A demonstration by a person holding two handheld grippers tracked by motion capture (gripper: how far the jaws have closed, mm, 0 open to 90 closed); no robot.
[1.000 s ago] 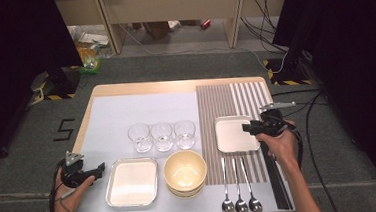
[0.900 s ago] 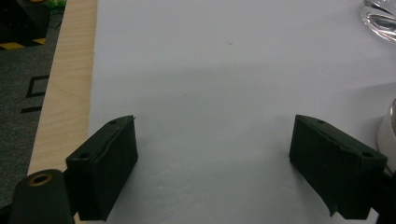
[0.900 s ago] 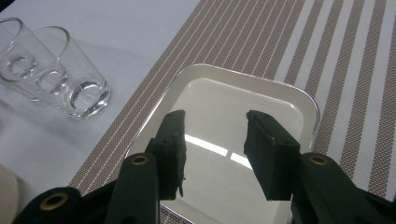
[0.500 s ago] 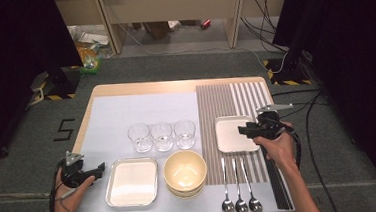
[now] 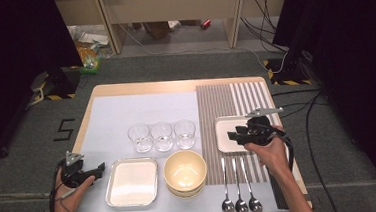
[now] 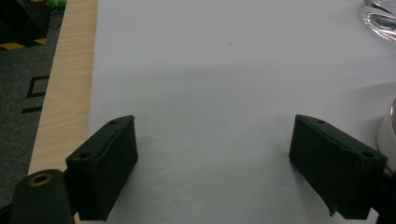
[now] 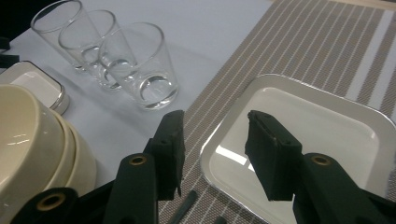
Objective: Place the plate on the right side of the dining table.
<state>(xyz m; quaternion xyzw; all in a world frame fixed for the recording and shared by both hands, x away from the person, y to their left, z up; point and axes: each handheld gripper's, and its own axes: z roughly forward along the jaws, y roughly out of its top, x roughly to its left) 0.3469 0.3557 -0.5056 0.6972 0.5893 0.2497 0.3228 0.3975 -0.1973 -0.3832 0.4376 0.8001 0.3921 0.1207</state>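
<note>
My right fingers (image 7: pixel 212 154) hang over the near left corner of the small white square plate (image 7: pixel 327 135). They are partly apart and hold nothing. One finger is outside the rim and the other is over the inside, so the rim runs right under the gap between them. The plate lies flat on the striped mat (image 7: pixel 299 42), on the right part of the bench (image 5: pixel 141 107).

I think the plate is hard and stiff, and a bit heavy for its size. It looks smooth and shiny, so it could slip. It could also chip or break if it drops. The best place to take it is the raised rim at this corner, one finger under the edge and one on top, squeezing firmly.

The three glasses (image 7: pixel 135 65) stand just beyond my fingers to the left, and the stacked bowls (image 7: pixel 37 140) are close on the left too, so I should not swing that way.

My left fingers (image 6: pixel 229 172) are wide apart and empty, resting over the bare white cover beside the metal tray (image 5: pixel 131 182).
</note>
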